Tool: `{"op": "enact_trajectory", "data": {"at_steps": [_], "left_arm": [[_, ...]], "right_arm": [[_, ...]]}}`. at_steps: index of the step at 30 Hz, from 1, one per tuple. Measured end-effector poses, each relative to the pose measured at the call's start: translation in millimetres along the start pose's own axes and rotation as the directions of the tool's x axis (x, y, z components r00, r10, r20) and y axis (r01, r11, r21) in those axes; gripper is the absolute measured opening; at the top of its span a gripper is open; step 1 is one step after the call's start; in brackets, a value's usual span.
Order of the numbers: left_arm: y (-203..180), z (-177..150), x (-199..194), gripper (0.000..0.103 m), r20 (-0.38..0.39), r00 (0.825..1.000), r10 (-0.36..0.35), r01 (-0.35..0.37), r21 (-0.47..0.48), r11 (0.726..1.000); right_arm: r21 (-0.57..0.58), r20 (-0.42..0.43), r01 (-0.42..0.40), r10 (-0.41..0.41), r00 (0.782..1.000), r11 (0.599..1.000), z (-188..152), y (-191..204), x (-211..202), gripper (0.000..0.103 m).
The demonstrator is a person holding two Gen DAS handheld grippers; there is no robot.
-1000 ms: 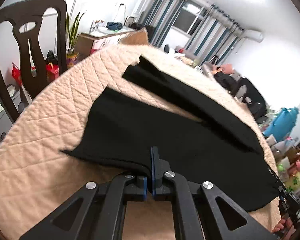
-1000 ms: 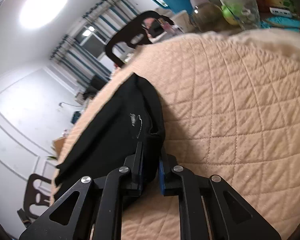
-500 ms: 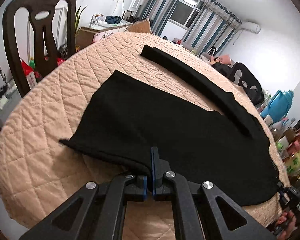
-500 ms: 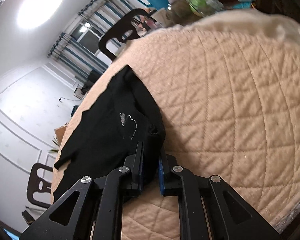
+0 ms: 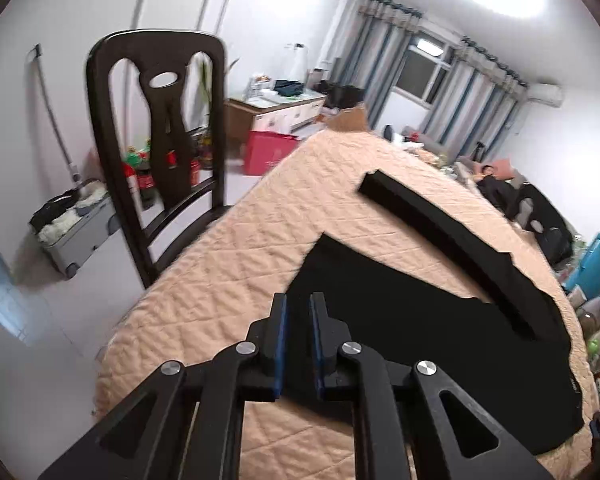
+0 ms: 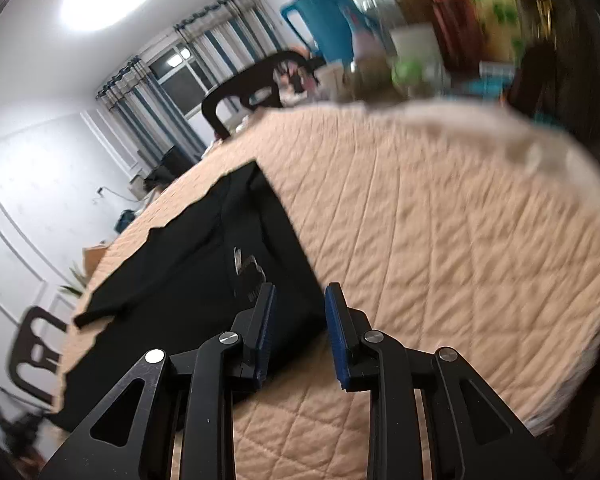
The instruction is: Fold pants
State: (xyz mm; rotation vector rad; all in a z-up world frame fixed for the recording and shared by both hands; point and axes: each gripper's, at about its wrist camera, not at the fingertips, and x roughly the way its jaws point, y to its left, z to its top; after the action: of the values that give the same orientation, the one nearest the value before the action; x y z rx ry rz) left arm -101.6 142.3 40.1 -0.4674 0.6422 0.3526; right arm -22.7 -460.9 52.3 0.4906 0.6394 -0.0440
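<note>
You are holding both hand-held grippers w/ jaws apart, gripping nothing. Black pants (image 5: 432, 332) are lying flat on the quilted counter (image 5: 236, 264), long axis running btwn left hand-held gripper (image 5: 298, 312) & right hand-held gripper (image 6: 300, 304); each is hovering at one end.

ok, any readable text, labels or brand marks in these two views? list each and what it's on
None can be read.
White print on the black pants, by the waistband in the right wrist view: a mark with lettering under it, too blurred to read.
The same print shows as a faint speck at the pants' edge in the left wrist view: too small.
Bottles behind the chair: labels too small.
</note>
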Motion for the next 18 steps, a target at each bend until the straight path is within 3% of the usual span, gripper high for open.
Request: {"op": "enact_trajectory", "data": {"at_steps": [3, 6, 8, 10, 16, 18], "left_arm": [[-18, -6, 13, 0.021, -0.04, 0.996, -0.074, 0.076, 0.051, 0.996], [-38, -18, 41, 0.023, -0.13, 0.984, -0.12, 0.135, 0.116, 0.984], [-43, -24, 59, 0.023, -0.19, 0.976, -0.107, 0.135, 0.142, 0.981], [-45, -24, 60, 0.028, -0.161, 0.983, -0.088, 0.116, 0.174, 0.978], [-56, -7, 56, 0.035, -0.13, 0.989, -0.066, 0.095, 0.231, 0.968], [-61, -1, 59, 0.042, -0.115, 0.991, -0.071, 0.098, 0.249, 0.963]], "right_arm": [[-0.095, 0.03, -0.007, 0.01, 1.0, 0.995, 1, 19, -1, 0.026], [-0.153, -0.04, -0.05, 0.044, 0.998, 0.987, -5, 34, 21, 0.026], [-0.21, -0.094, -0.029, 0.009, 0.996, 0.977, -13, 40, 40, 0.026], [-0.242, -0.139, 0.012, -0.047, 0.989, 0.97, -22, 39, 54, 0.026], [-0.276, -0.085, 0.022, -0.047, 0.995, 0.961, -7, 48, 49, 0.026], [-0.288, -0.074, 0.004, -0.026, 0.997, 0.958, -1, 56, 52, 0.026]]}}
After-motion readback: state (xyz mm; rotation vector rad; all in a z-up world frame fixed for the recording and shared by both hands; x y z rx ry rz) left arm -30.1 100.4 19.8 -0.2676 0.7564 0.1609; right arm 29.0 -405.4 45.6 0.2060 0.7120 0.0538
